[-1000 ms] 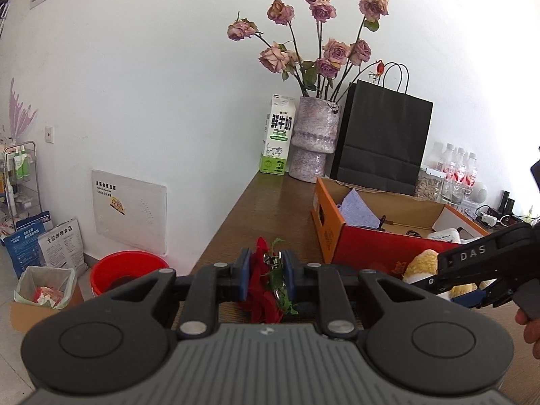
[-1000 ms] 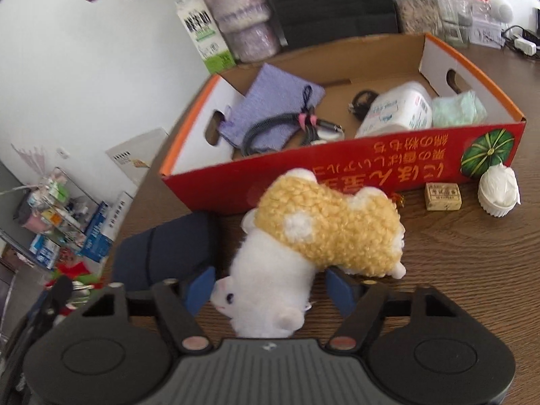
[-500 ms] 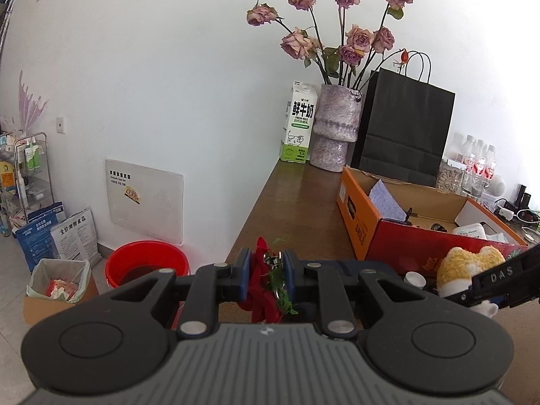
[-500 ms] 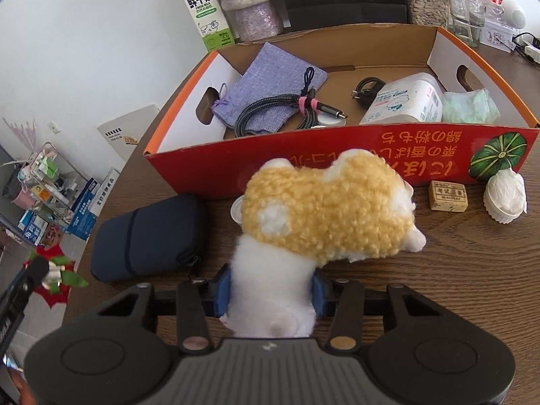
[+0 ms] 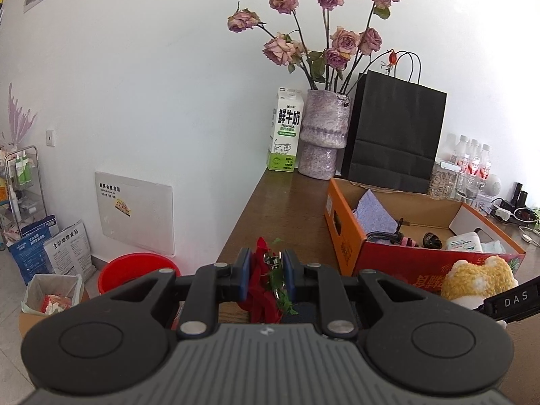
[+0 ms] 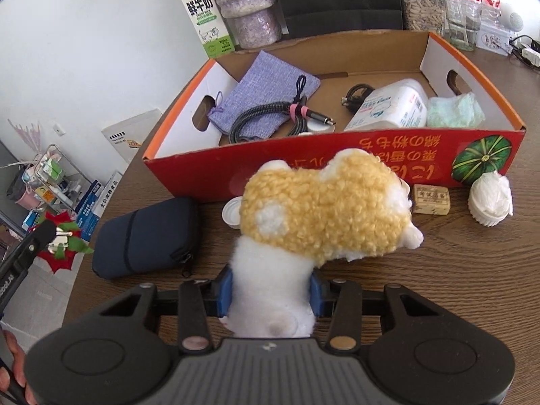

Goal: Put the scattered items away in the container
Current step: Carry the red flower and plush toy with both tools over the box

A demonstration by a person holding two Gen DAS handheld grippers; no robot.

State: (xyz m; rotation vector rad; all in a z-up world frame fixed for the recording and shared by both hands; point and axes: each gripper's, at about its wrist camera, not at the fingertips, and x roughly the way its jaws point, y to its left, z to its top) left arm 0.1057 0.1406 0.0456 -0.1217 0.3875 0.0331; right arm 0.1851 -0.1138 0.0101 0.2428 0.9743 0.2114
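Note:
My left gripper (image 5: 266,275) is shut on a red and green flower ornament (image 5: 266,283), held above the table's left end; the ornament also shows in the right wrist view (image 6: 64,244). My right gripper (image 6: 270,292) is shut on the white end of a yellow and white plush toy (image 6: 324,216), lifted just in front of the red cardboard box (image 6: 337,165). The box holds a purple pouch (image 6: 266,91), a coiled cable (image 6: 270,114), a wipes pack (image 6: 391,108) and a pale green cloth (image 6: 455,109).
On the wooden table in front of the box lie a dark blue pouch (image 6: 148,236), a small white lid (image 6: 231,214), a small brown block (image 6: 432,199) and a white round item (image 6: 489,199). Behind the box stand a milk carton (image 5: 285,130), a flower vase (image 5: 322,135), a black bag (image 5: 395,131).
My right gripper closed on the plush toy and lifted it off the table. My left gripper, holding the ornament, drew back and rose a little.

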